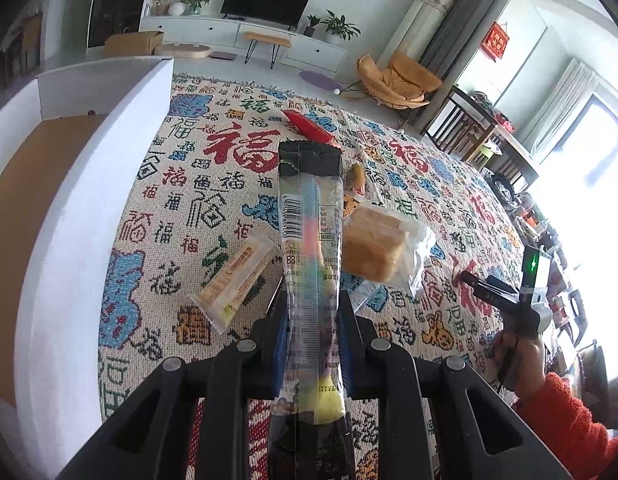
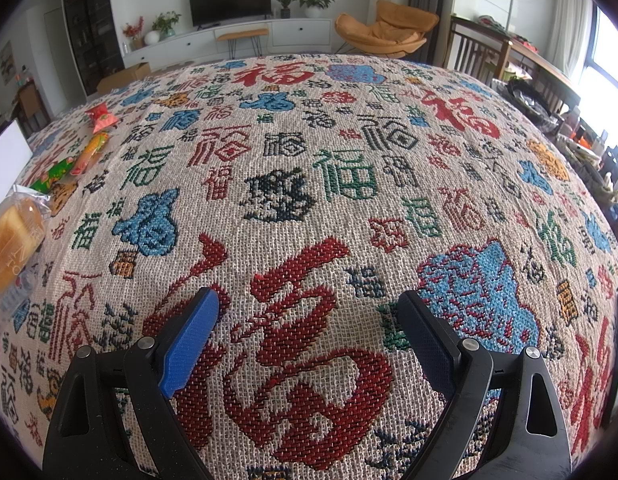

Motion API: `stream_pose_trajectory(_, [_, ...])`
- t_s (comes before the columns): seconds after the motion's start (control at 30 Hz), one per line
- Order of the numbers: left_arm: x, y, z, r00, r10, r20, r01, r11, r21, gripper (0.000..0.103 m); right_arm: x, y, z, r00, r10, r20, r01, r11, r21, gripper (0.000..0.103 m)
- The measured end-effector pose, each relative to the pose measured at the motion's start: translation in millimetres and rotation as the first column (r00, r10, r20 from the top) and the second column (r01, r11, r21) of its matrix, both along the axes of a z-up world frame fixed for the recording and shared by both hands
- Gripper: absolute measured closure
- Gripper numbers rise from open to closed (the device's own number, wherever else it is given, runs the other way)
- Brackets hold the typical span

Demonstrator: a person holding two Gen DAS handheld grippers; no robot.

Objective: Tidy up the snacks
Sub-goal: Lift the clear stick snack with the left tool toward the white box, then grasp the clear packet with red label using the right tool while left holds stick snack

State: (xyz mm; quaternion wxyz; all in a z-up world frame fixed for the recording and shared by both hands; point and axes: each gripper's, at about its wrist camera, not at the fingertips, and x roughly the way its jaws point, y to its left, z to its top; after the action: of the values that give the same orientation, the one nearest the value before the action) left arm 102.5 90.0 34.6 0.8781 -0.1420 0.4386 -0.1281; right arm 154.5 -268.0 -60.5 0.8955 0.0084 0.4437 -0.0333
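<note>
Snack packet (image 1: 311, 216) | long, clear wrapper | black ends | barcode

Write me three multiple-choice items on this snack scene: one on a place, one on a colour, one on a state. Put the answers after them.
1. Where is the white cardboard box?
A. Left of the snacks in the left wrist view
B. On the orange chair
C. Under the television

2. What colour are the pads of the right claw?
A. Yellow
B. Blue
C. White

3. How is the left claw?
A. Wide open, empty
B. Shut on the long clear snack packet with black ends
C. Shut on the bagged yellow cake

Answers: 1 A, the box fills that view's left side. 2 B, blue pads show. 3 B, the pads pinch the long packet.
</note>
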Motion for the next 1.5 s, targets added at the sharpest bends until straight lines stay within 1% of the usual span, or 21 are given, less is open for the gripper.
stream_pose_trajectory(0.1, [-10.0,3.1,1.7,1.000,0.001,0.014,-0.002,1.000,0.007,0.082,-0.5,0.4,0.0,1.000,0.001,0.000,-0.001,1.000,0.001,0.010])
stream_pose_trajectory(0.3, [-26.7,14.9,3.7,0.999,0.012,0.030,-0.012,1.000,-0.010,0.082,2.0,-1.4,0.1,1.000,0.011,-0.004,-0.011,1.000,0.018,0.009])
stream_pose_trajectory(0.37, [-33.3,16.6,6.5,0.999,0.023,0.049,-0.023,1.000,0.009,0.082,2.6,3.9,6.3,0.995,0.013,-0.104,-0.012,1.000,0.012,0.011])
stream_pose_trajectory(0.4, [-36.7,16.5,7.7,0.998,0.026,0.058,-0.027,0.999,0.021,0.082,-1.4,9.1,9.7,0.989,0.008,-0.148,-0.002,0.999,0.045,0.011])
stream_pose_trajectory(0.43, [-39.4,15.5,8.6,0.997,0.028,0.068,-0.031,0.999,0.039,0.082,-12.0,19.0,15.8,0.983,0.032,-0.178,-0.004,0.988,0.155,0.010])
stream_pose_trajectory(0.47, [-41.5,13.8,9.2,0.997,0.028,0.078,-0.032,0.998,0.060,0.082,-21.2,28.8,19.5,0.980,0.071,-0.185,-0.023,0.968,0.252,0.010])
stream_pose_trajectory(0.5, [-43.3,11.9,9.8,0.996,0.026,0.088,-0.033,0.996,0.079,0.082,-33.9,49.3,23.4,0.970,0.145,-0.195,-0.061,0.922,0.382,0.011])
stream_pose_trajectory(0.57, [-45.0,9.1,10.5,0.995,0.023,0.097,-0.032,0.995,0.091,0.082,-51.0,92.4,25.0,0.942,0.259,-0.214,-0.120,0.854,0.505,0.011])
stream_pose_trajectory(0.63, [-47.2,10.7,11.2,0.995,0.027,0.100,-0.034,0.997,0.072,0.082,-60.5,132.0,27.6,0.935,0.298,-0.193,-0.156,0.833,0.531,0.013])
stream_pose_trajectory(0.7, [-52.1,16.1,13.4,0.994,0.040,0.104,-0.045,0.998,0.044,0.082,-59.1,161.6,29.5,0.947,0.281,-0.157,-0.158,0.830,0.534,0.013])
stream_pose_trajectory(0.73, [-55.4,20.2,14.8,0.993,0.051,0.110,-0.055,0.998,0.035,0.082,-53.3,175.3,27.1,0.953,0.258,-0.158,-0.134,0.828,0.544,0.013])
stream_pose_trajectory(0.83, [-66.3,30.1,17.9,0.989,0.079,0.123,-0.082,0.997,0.016,0.082,-34.6,193.3,11.8,0.963,0.166,-0.215,-0.005,0.801,0.598,0.013])
stream_pose_trajectory(0.9, [-72.7,37.2,17.8,0.987,0.096,0.128,-0.098,0.995,0.009,0.082,-23.8,201.5,5.4,0.966,0.113,-0.231,0.040,0.820,0.572,0.015])
stream_pose_trajectory(0.93, [-75.4,39.5,17.1,0.986,0.104,0.129,-0.106,0.994,0.007,0.082,-19.2,208.5,7.1,0.972,0.092,-0.216,0.038,0.846,0.532,0.015])
stream_pose_trajectory(0.97, [-76.7,41.3,16.0,0.986,0.109,0.129,-0.111,0.994,0.005,0.082,-15.2,216.8,9.8,0.976,0.088,-0.200,0.022,0.871,0.490,0.015])
stream_pose_trajectory(1.1, [-75.1,42.3,7.6,0.987,0.113,0.112,-0.113,0.994,-0.007,0.082,-9.5,240.2,12.7,0.975,0.124,-0.183,-0.053,0.934,0.353,0.016])
stream_pose_trajectory(1.17, [-73.7,38.5,3.5,0.989,0.107,0.101,-0.107,0.994,-0.010,0.082,-10.9,245.3,12.1,0.976,0.139,-0.167,-0.094,0.963,0.254,0.038])
stream_pose_trajectory(1.2, [-73.4,36.3,1.8,0.990,0.102,0.098,-0.102,0.995,-0.010,0.082,-13.9,244.1,12.0,0.977,0.144,-0.159,-0.107,0.970,0.220,0.058])
stream_pose_trajectory(1.23, [-72.4,33.8,0.0,0.991,0.097,0.093,-0.096,0.995,-0.008,0.082,-12.8,239.6,9.5,0.975,0.154,-0.160,-0.115,0.966,0.233,0.064])
stream_pose_trajectory(1.37, [-68.3,24.7,-6.0,0.994,0.081,0.076,-0.081,0.997,-0.005,0.082,-16.1,224.2,9.4,0.965,0.186,-0.182,-0.139,0.959,0.246,0.077])
stream_pose_trajectory(1.5, [-68.4,22.4,-7.5,0.994,0.077,0.072,-0.077,0.997,-0.003,0.082,-24.4,219.7,14.3,0.952,0.239,-0.191,-0.201,0.959,0.198,0.081])
